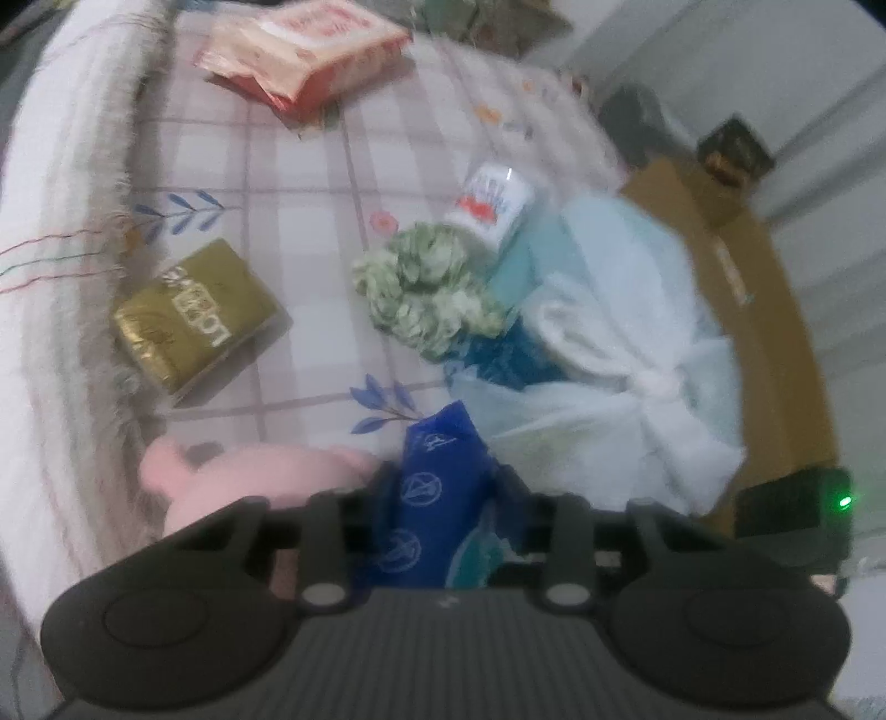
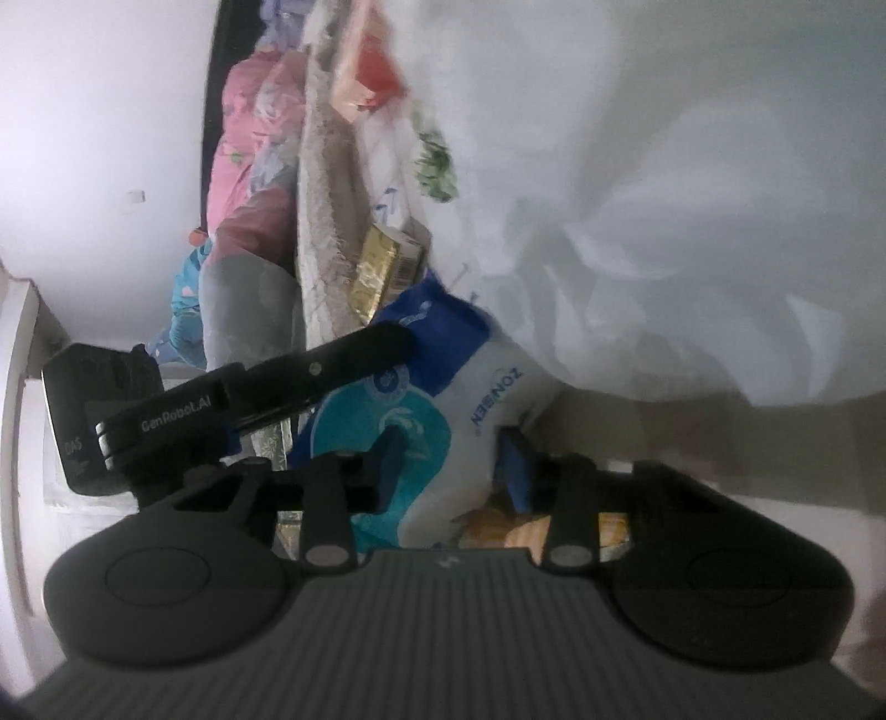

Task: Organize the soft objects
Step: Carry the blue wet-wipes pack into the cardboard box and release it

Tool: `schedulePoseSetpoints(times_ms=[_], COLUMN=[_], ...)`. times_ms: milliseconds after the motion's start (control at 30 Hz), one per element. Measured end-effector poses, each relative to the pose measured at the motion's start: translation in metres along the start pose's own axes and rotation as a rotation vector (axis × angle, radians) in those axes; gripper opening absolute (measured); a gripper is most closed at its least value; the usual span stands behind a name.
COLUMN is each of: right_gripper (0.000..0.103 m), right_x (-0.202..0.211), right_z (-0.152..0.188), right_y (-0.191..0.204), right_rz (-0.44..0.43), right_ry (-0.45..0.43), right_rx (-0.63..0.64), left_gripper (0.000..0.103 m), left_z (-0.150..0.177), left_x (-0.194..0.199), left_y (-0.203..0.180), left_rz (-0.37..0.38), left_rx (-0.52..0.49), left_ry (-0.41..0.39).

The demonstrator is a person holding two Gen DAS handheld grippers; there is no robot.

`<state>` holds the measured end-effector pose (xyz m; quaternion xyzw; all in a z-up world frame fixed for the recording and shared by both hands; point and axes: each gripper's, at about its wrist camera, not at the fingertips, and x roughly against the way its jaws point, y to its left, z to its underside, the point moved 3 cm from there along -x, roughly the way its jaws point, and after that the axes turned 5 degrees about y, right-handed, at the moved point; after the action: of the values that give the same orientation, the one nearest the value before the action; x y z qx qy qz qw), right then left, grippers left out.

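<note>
Both grippers hold one blue and white soft pack. In the left wrist view my left gripper (image 1: 443, 487) is shut on the pack's dark blue end (image 1: 437, 498), above the checked bed cover (image 1: 266, 183). In the right wrist view my right gripper (image 2: 454, 459) is shut on the same pack (image 2: 443, 399), and the left gripper's finger (image 2: 332, 376) clamps its far end. On the bed lie a gold pack (image 1: 194, 315), a red and white pack (image 1: 304, 50), a pink plush toy (image 1: 232, 482), a green scrunchie (image 1: 426, 282), a small white pack (image 1: 493, 202) and white and pale blue cloths (image 1: 620, 343).
A brown cardboard box (image 1: 764, 310) stands to the right of the bed. A white fluffy blanket (image 1: 72, 166) edges the bed's left. A large white cloth (image 2: 664, 194) fills the right wrist view's upper right. Pink bedding (image 2: 249, 138) is piled by the wall.
</note>
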<state>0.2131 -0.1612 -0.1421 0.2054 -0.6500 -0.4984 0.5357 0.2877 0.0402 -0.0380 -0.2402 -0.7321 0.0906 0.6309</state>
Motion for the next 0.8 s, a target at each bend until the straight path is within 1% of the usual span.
schedulePoseSetpoints(times_ms=[100, 200, 300, 400, 500, 600, 733, 800], right_gripper=[0.028, 0.028, 0.028, 0.028, 0.028, 0.028, 0.028, 0.027], right_x=[0.012, 0.029, 0.050, 0.076, 0.108, 0.151, 0.219, 0.257], right_z=[0.000, 0.000, 0.001, 0.000, -0.005, -0.016, -0.034, -0.046], right_y=[0.012, 0.031, 0.049, 0.060, 0.063, 0.063, 0.057, 0.050], right_rz=[-0.019, -0.050, -0.085, -0.120, -0.141, -0.144, -0.109, -0.081], right_ry=[-0.032, -0.070, -0.115, -0.166, -0.215, -0.273, -0.366, -0.412], right_rx=[0.042, 0.093, 0.146, 0.164, 0.173, 0.184, 0.203, 0.199], left_gripper=[0.037, 0.035, 0.035, 0.035, 0.035, 0.035, 0.035, 0.035], left_z=[0.009, 0.013, 0.011, 0.006, -0.002, -0.016, -0.035, -0.044], left_x=[0.029, 0.057, 0.077, 0.088, 0.090, 0.084, 0.063, 0.046], left_y=[-0.011, -0.030, -0.053, -0.080, -0.112, -0.153, -0.211, -0.239], left_rz=[0.016, 0.014, 0.020, 0.035, 0.056, 0.090, 0.149, 0.182], left_rx=[0.007, -0.005, -0.025, -0.053, -0.091, -0.136, -0.211, -0.234], left_ry=[-0.074, -0.153, -0.223, -0.261, -0.281, -0.296, -0.307, -0.296])
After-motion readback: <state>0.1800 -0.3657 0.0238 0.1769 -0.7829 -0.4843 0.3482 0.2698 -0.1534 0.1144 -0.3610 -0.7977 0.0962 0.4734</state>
